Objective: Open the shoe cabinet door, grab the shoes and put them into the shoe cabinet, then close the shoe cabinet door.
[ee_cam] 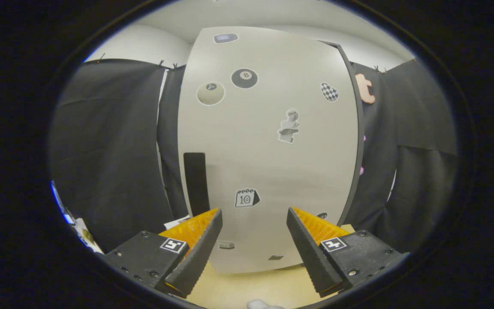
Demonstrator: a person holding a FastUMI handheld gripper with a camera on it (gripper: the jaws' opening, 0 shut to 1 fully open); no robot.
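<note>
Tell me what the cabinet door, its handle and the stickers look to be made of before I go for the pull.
Gripper is open, aimed at the closed shoe cabinet door. The door looks like matt off-white laminated board: flat, even, faint soft glare, dark edge band on one side. The black handle is a plain vertical strip, likely plastic or painted metal; could be a recess. The stickers, such as the 8-ball sticker, look like thin printed vinyl or paper.

- Gripper: fingers spread, nothing between them.
- Cabinet door, closed, just ahead, stickers on it.
- Dark handle beyond the left finger.
</note>
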